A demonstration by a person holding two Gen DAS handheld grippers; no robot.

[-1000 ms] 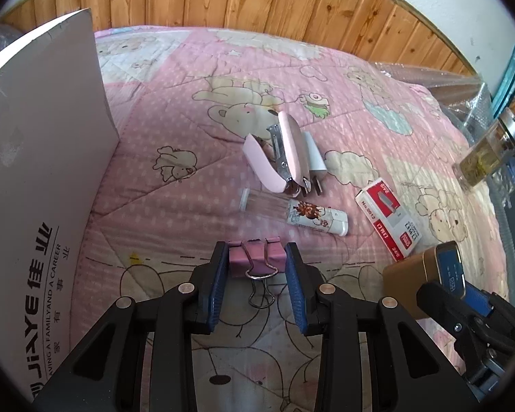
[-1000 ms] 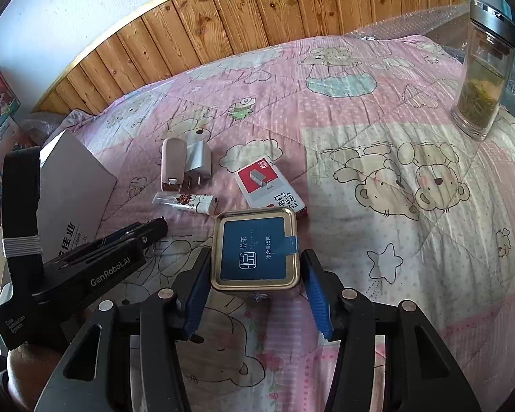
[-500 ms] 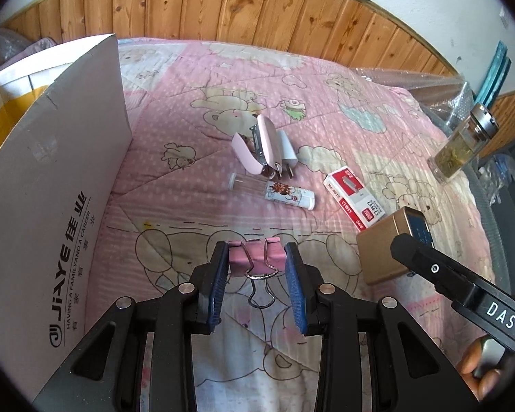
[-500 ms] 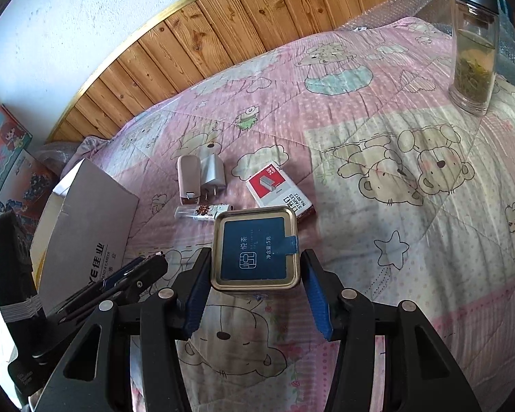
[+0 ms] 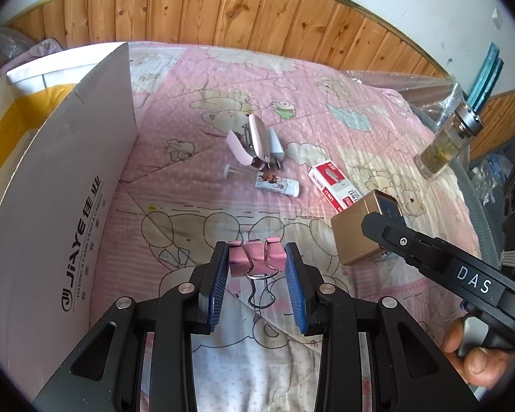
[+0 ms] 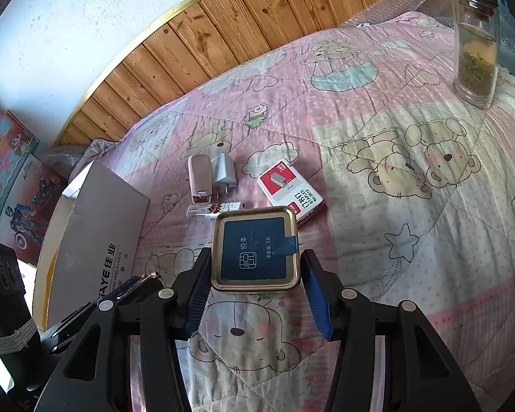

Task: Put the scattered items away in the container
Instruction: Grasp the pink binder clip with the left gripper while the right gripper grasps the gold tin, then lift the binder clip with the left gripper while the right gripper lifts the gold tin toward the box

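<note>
My left gripper [image 5: 256, 263] is shut on a pink binder clip [image 5: 255, 260] and holds it above the bed. My right gripper [image 6: 255, 279] is shut on a gold tin with a blue lid [image 6: 254, 248]; the tin also shows in the left wrist view [image 5: 364, 226]. On the pink quilt lie a pink stapler [image 5: 249, 142], a white charger plug [image 5: 276, 144], a small tube [image 5: 274, 183] and a red-and-white staple box [image 5: 334, 183]. The white cardboard box [image 5: 61, 185] stands open at the left.
A glass tea bottle [image 6: 475, 37] stands at the right of the bed. A wooden headboard [image 5: 240, 13] runs along the back. Picture boxes [image 6: 7, 178] lean at the far left in the right wrist view. Bubble wrap lies at the bed's right edge.
Both grippers have risen and pulled back from the bed with their objects held. The items on the quilt look smaller, and the box's open top has come into view at the left.
</note>
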